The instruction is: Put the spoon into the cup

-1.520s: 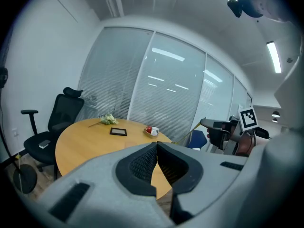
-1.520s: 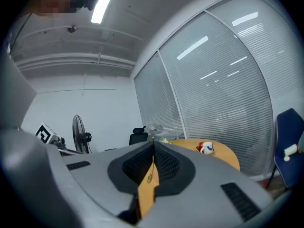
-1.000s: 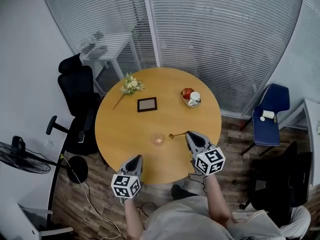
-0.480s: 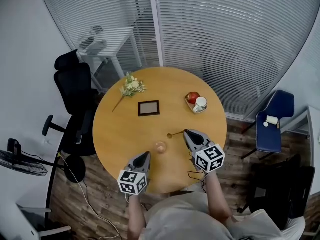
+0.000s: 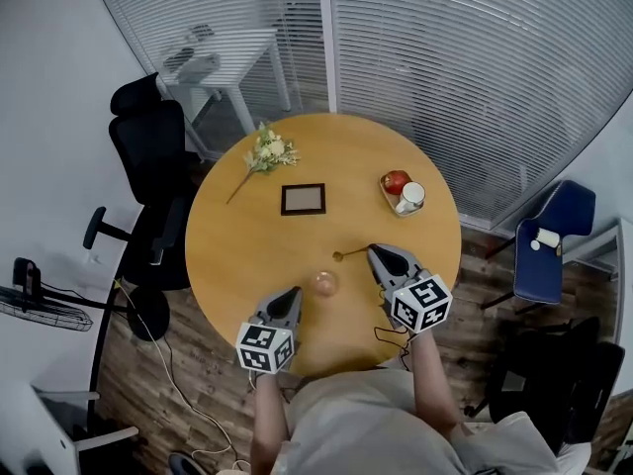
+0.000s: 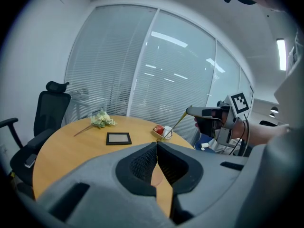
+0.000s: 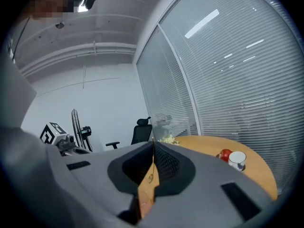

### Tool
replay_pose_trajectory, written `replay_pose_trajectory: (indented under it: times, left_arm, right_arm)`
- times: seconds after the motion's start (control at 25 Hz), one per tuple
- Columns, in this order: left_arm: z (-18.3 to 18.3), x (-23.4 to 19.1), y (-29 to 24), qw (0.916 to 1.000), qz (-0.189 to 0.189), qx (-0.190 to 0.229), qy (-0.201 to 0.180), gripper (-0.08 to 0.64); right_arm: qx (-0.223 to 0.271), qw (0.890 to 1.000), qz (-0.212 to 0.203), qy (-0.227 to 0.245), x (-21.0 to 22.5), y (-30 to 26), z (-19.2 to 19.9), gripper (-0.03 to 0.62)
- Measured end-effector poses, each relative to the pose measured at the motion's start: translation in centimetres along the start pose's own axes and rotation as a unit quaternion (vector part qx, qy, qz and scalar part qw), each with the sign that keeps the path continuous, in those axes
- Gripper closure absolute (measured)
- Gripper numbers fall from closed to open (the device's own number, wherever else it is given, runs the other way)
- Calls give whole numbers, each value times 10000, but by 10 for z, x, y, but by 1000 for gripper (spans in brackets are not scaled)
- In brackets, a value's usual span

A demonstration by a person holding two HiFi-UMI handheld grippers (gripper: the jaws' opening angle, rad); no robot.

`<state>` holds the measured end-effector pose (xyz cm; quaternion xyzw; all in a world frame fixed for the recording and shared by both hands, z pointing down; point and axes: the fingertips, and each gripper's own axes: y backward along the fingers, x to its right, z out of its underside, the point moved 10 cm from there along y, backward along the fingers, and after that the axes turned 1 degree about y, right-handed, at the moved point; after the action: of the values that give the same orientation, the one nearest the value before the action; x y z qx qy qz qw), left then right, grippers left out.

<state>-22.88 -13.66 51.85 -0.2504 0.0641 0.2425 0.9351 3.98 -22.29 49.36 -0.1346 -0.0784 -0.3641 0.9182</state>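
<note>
A small clear glass cup (image 5: 325, 283) stands on the round wooden table (image 5: 247, 245) near its front edge. A thin golden spoon (image 5: 351, 254) sticks out leftward from my right gripper (image 5: 374, 250), which is shut on its handle; the bowl hangs above the table just right of and beyond the cup. In the right gripper view the spoon (image 7: 151, 167) runs between the closed jaws. My left gripper (image 5: 294, 293) is shut and empty, just left of the cup. The left gripper view shows the right gripper (image 6: 191, 111) holding the spoon (image 6: 179, 121) aloft; the cup is hidden there.
On the table lie a dark picture frame (image 5: 303, 199), a bunch of flowers (image 5: 269, 151) and a tray with a red apple and a white mug (image 5: 404, 194). A black office chair (image 5: 148, 156) stands left and a blue chair (image 5: 554, 236) right.
The head camera has shifted, so the table sits a little higher and to the right. My left gripper has come closer to the cup. The spoon stays held in the right gripper.
</note>
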Motion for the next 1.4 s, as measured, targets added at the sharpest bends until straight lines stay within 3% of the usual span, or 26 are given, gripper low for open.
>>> replay_pose_trajectory:
  times: [0.56, 0.88, 1.4]
  left_arm:
    - [14, -5, -21, 9995, 212, -237, 15, 551]
    - [27, -14, -13, 9995, 130, -239, 176, 551]
    - [40, 1, -11, 9991, 278, -276, 150, 551]
  right_arm:
    - [-414, 9980, -327, 342, -22, -25, 12, 589]
    - [-923, 9865, -609, 1208, -50, -41, 19, 589]
    - [-1181, 9818, -671, 1329, -58, -46, 35, 589]
